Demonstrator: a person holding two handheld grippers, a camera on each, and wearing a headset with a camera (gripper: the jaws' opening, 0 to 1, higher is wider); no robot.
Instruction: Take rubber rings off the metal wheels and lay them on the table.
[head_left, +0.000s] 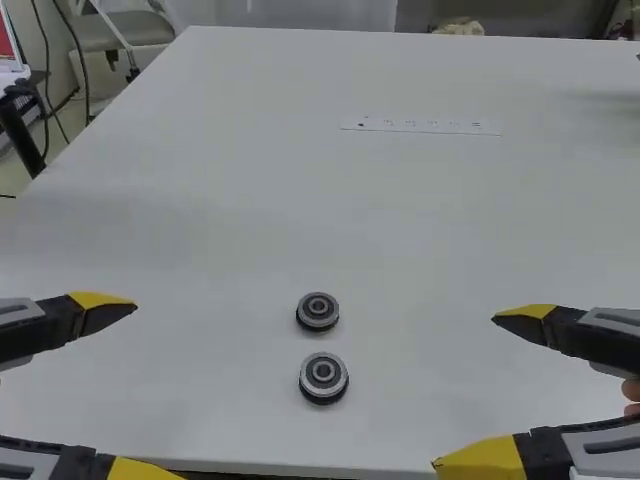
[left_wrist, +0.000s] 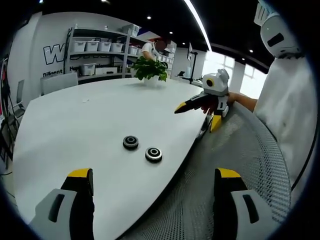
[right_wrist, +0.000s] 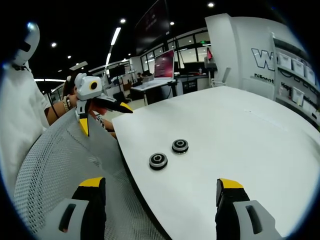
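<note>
Two metal wheels with black rubber rings lie flat near the front edge of the white table (head_left: 300, 180): a far wheel (head_left: 318, 311) and a near wheel (head_left: 323, 378). My left gripper (head_left: 150, 392) hovers open at the left, a hand's width from them. Opposite it, my right gripper (head_left: 465, 392) is open too and holds nothing. In the left gripper view the wheels (left_wrist: 130, 142) (left_wrist: 153, 154) lie ahead of the left gripper (left_wrist: 154, 179), with the right gripper (left_wrist: 195, 119) beyond. The right gripper view has the wheels (right_wrist: 180, 146) (right_wrist: 158, 161) ahead of the right gripper (right_wrist: 161, 184) and the left gripper (right_wrist: 107, 121) beyond.
Faint printed marks (head_left: 420, 125) sit on the far part of the table. A chair (head_left: 100, 30) stands off the far left corner. A potted plant (left_wrist: 150, 69) is at the table's far end. Grey mesh (left_wrist: 240, 150) lies just off the front edge.
</note>
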